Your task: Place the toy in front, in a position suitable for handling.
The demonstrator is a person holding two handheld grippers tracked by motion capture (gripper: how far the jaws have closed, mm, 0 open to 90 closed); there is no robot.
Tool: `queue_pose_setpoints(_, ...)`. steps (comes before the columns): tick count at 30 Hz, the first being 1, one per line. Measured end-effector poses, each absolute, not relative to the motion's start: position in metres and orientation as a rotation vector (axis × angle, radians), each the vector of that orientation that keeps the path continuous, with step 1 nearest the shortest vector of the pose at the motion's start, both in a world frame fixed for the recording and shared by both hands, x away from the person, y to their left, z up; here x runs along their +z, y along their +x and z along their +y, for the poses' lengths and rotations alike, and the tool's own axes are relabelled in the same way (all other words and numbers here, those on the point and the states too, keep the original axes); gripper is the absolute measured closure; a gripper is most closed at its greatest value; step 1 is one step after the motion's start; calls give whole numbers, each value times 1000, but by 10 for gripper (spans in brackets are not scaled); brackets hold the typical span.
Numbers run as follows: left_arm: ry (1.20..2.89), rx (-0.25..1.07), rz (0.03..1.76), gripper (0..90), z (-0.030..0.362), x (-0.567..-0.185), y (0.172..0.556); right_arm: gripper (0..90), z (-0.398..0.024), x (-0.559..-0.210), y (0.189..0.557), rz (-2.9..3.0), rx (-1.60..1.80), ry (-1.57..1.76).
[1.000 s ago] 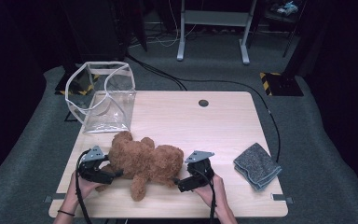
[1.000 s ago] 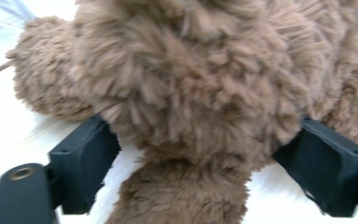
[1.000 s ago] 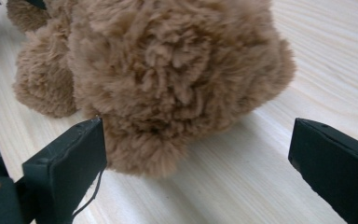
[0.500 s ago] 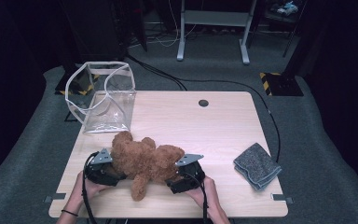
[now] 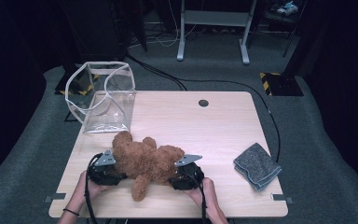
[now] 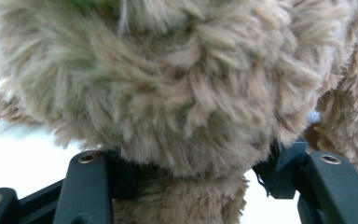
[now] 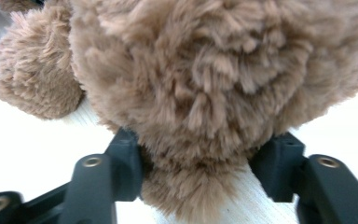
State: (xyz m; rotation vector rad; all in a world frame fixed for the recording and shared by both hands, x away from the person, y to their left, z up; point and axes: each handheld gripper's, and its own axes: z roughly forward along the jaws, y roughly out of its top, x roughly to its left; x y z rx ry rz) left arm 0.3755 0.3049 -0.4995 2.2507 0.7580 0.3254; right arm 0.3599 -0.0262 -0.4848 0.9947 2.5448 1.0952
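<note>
My left tongs (image 5: 119,171) and my right tongs (image 5: 173,177) are near the front edge of the table (image 5: 223,126), one at each end of the fluffy brown teddy bear (image 5: 144,161). Both tongs have just been closing, and now each pair squeezes a furry part of the bear between its jaws. The bear lies flat on the table. A grey cloth (image 5: 256,165) sits by the right edge. A see-through bag (image 5: 103,98) stands at the far left corner.
</note>
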Motion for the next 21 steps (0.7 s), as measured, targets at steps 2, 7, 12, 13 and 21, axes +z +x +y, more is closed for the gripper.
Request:
queue_pose_setpoints(2,2241,323,758,484,303,-501,375,530,-28,-486,360,2555,1106,1010)
queue_pose_setpoints(7,2230,341,731,568,300,-502,372,665,-33,-490,357,2513,1154,1031)
queue_pose_setpoints(12,2222,384,717,621,299,-501,370,700,-34,-488,354,2465,1163,1000)
queue_pose_setpoints(13,2209,385,723,625,299,-501,369,702,-34,-488,353,2454,1174,1007)
queue_pose_setpoints(21,2179,384,707,647,294,-498,370,709,-42,-481,352,2408,1190,987)
